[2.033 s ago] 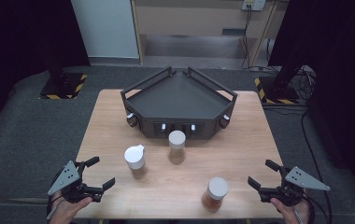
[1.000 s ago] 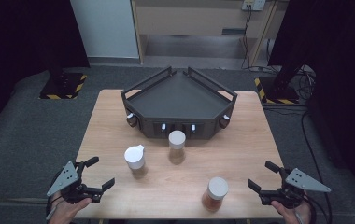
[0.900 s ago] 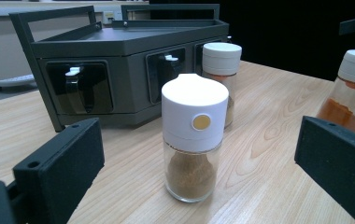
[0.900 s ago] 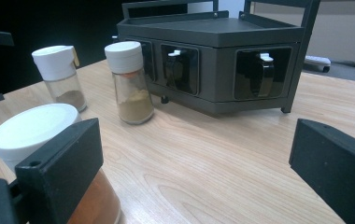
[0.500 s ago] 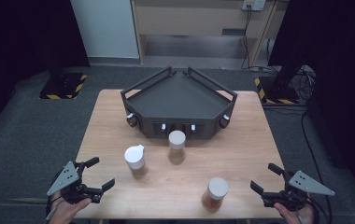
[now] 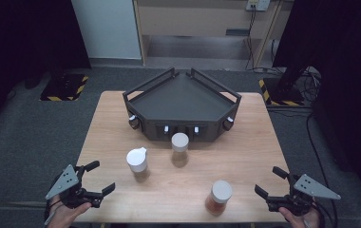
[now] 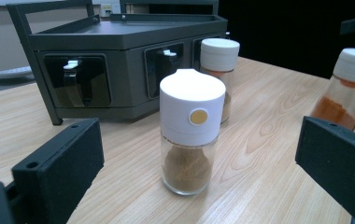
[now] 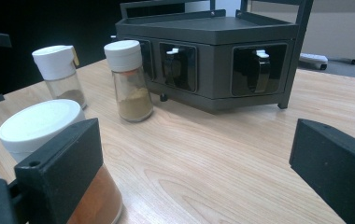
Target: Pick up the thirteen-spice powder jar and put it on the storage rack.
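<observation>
Three spice jars stand on the wooden table [image 6: 245, 152]. A flip-top jar of brown powder [image 6: 137, 161] [image 7: 192, 130] stands left of centre. A round-lidded jar [image 6: 180, 145] [image 8: 129, 79] stands right in front of the dark grey rack [image 6: 183, 102]. An orange-powder jar [image 6: 219, 195] [image 8: 40, 123] stands near the front edge. My left gripper [image 6: 103, 176] [image 7: 199, 186] is open at the front left corner and faces the flip-top jar from a short way off. At the front right, my right gripper [image 6: 267, 180] [image 8: 199, 172] is open, the orange-powder jar just beyond its left jaw.
The rack is wedge-shaped, with a railed top tray and several front slots with white-tipped levers [image 8: 255, 70]. It takes up the far middle of the table. Grey carpet surrounds the table, with cables on the floor [image 6: 307, 80] at the back right.
The right gripper has shifted slightly near the front right edge. The jars, the rack and the left gripper have stayed where they were.
</observation>
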{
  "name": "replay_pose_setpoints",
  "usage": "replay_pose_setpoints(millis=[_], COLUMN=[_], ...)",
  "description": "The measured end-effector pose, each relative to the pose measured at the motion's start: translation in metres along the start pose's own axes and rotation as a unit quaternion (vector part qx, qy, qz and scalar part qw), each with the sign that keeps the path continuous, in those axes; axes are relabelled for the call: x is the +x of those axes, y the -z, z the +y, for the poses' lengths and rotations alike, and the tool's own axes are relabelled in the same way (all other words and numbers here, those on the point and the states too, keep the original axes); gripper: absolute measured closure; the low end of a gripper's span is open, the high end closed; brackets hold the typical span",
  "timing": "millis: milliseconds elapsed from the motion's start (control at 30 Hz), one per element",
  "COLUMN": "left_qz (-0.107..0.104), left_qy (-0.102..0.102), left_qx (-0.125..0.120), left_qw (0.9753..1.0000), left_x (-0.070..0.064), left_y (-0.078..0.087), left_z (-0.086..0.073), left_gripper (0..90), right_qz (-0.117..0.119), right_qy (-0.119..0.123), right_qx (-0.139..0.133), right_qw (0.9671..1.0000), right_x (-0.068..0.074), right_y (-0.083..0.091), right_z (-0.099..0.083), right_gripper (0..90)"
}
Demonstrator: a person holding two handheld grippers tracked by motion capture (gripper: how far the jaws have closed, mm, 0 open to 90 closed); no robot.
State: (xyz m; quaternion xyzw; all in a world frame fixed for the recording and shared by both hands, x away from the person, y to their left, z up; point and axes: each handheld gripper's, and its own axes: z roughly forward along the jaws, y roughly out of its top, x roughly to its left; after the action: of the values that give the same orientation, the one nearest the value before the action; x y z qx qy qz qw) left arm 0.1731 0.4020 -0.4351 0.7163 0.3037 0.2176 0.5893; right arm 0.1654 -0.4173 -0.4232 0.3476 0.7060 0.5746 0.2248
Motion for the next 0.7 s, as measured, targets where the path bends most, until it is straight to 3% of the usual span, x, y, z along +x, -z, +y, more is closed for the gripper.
replay_pose_setpoints(millis=[300,700], left_qz=[-0.007,-0.008], left_qy=[-0.003,-0.017], left_qx=[0.005,0.031], left_qw=[1.0000,0.9994], left_x=[0.001,0.003], left_y=[0.000,-0.003], left_z=[0.015,0.054], left_gripper=[0.0,0.0], right_qz=[-0.002,-0.001], right_qy=[-0.002,-0.002], right_qx=[-0.001,-0.001], right_qw=[1.0000,1.0000], right_x=[0.000,0.000], right_y=[0.000,-0.001], right_z=[0.000,0.000], right_gripper=[3.4,3.4])
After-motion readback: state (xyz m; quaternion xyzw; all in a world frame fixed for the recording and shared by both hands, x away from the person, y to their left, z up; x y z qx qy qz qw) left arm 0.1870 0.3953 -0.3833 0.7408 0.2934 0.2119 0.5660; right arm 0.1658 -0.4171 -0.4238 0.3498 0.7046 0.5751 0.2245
